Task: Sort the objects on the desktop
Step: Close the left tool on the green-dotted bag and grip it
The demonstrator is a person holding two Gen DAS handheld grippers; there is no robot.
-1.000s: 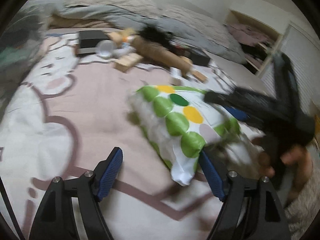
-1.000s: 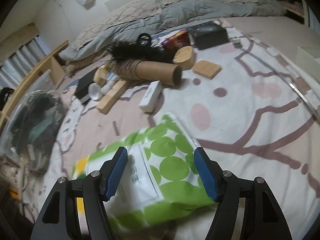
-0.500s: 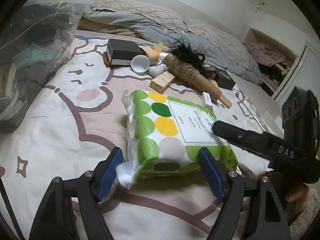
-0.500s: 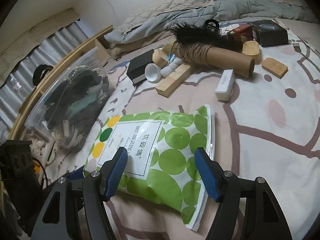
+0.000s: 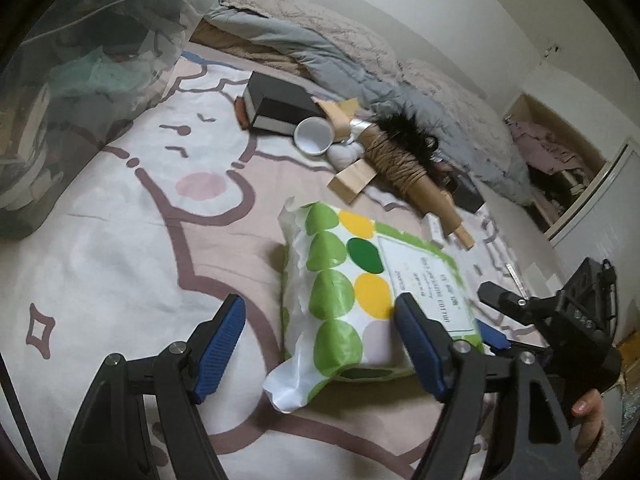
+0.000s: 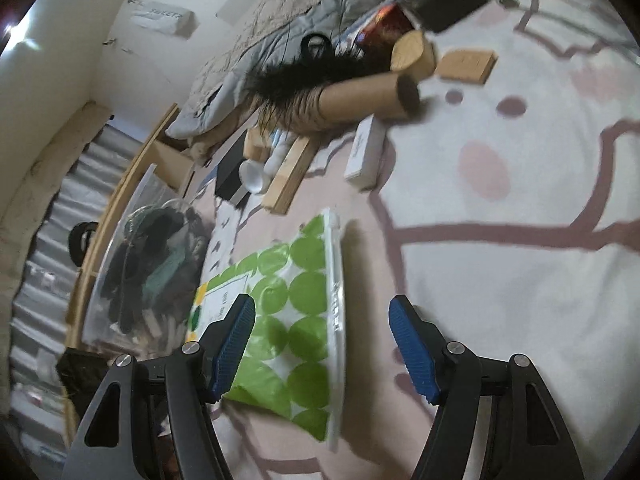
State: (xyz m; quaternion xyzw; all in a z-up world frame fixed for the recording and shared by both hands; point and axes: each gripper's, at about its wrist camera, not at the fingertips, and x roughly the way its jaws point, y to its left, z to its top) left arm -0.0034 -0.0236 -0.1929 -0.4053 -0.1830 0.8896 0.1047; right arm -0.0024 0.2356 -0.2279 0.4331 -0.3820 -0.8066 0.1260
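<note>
A soft pack with green and yellow dots [image 5: 348,292] lies flat on the printed bedsheet [image 5: 120,240]. My left gripper [image 5: 320,344] stands open around the pack's near crimped end. Its right finger overlaps the pack and its left finger is apart from it. My right gripper [image 6: 323,348] is open over the pack [image 6: 292,312]. The pack's sealed edge lies between its fingers, with the left pad above the pack. In the left wrist view the right gripper [image 5: 552,320] shows at the pack's far side, held by a hand [image 5: 588,420].
A clear bin of dark items [image 5: 80,80] stands left of the pack. Further back lie a black box [image 5: 280,104], a white cup [image 5: 314,136], a wooden block [image 5: 354,178], a twine-wrapped tube with black feathers [image 6: 360,96], a slim white box [image 6: 366,152] and a grey quilt [image 5: 340,52].
Both views have rolled and shifted. The pack now sits towards the right finger in the left view and towards the left finger in the right view. Neither gripper's jaws have moved.
</note>
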